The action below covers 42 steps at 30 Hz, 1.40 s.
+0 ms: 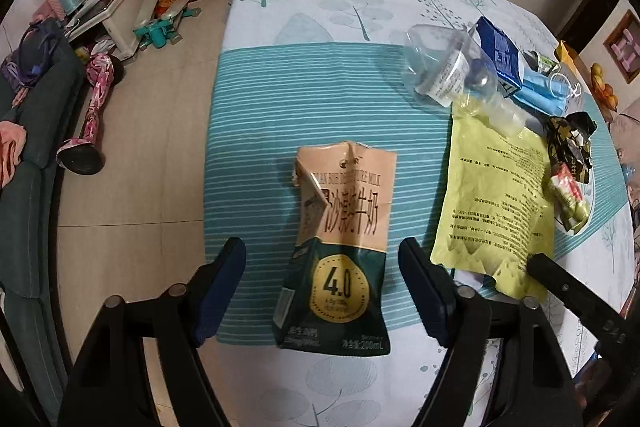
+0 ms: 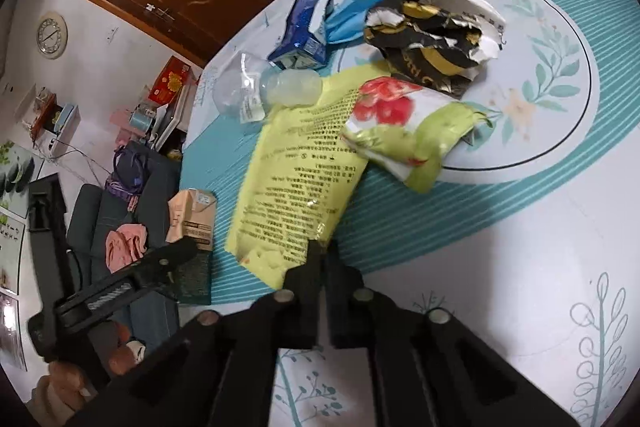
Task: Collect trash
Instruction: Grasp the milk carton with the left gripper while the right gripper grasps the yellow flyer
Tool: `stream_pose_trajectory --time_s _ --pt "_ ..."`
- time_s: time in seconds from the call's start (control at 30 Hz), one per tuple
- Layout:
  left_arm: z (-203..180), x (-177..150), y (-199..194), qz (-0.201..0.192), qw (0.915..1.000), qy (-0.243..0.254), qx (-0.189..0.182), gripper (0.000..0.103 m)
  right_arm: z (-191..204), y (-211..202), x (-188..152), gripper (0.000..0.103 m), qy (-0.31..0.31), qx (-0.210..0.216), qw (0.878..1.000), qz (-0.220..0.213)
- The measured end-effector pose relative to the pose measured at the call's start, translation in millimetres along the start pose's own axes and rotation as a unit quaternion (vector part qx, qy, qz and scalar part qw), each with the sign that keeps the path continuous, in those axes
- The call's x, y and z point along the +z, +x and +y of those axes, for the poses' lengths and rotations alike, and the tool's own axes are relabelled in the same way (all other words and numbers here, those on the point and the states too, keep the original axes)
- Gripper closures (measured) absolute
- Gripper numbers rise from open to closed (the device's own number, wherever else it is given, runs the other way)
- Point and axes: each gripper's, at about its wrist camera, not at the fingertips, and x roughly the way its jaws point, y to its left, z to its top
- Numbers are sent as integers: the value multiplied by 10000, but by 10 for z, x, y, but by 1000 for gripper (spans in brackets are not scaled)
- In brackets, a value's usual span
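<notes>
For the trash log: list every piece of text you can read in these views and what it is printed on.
"4.0": yellow badge on the milk carton.
"MILK": end of an English line across the carton's tan top; the rest is creased.
"200mL": carton's bottom right corner.
Large Chinese characters: carton, not legible to me.
Yellow sheet: printed lines too small.
Blue carton, clear bottle's label: blurred.

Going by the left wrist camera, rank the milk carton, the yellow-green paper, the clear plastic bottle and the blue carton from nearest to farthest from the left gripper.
1. Milk carton, between the open left gripper fingers.
2. Yellow-green paper, to the right.
3. Clear plastic bottle, farther back, right.
4. Blue carton, just behind the bottle.
</notes>
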Motion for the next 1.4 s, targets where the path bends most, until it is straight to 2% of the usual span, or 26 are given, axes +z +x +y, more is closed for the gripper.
stream_pose_trajectory --time_s 0.03,0.1,0.27,0.6,0.77,1.03,1.27,1.4 --pt "-10 -1 17 50 10000 13 -43 60 5 -18 10 103 30 38 10000 22" --pt "-34 -17 39 144 9999 12 -72 62 26 -78 31 103 68 137 9999 54" --pt "-118 -120 -58 26 9999 15 -154 64 129 -307 82 103 -104 256 9995 172" --pt "-602 -611 -653 -257 9991 118 -327 64 17 -946 -8 103 -511 344 9975 332" --pt "-979 -1015 -1021 -481 9980 54 -394 64 -141 -1325 -157 103 -806 513 9941 514" --pt "-1662 -1880 -1455 -674 9963 -348 -400 64 -591 -2115 -517 103 -1364 780 9836 887" --pt "-2283 -2657 -1628 -534 9970 -387 -411 64 -1165 -2713 -945 103 -1605 739 9772 1181" --pt "-2524 -2922 -1653 -349 9985 -184 -381 64 -1422 -2858 -1177 103 -1520 672 9764 1381"
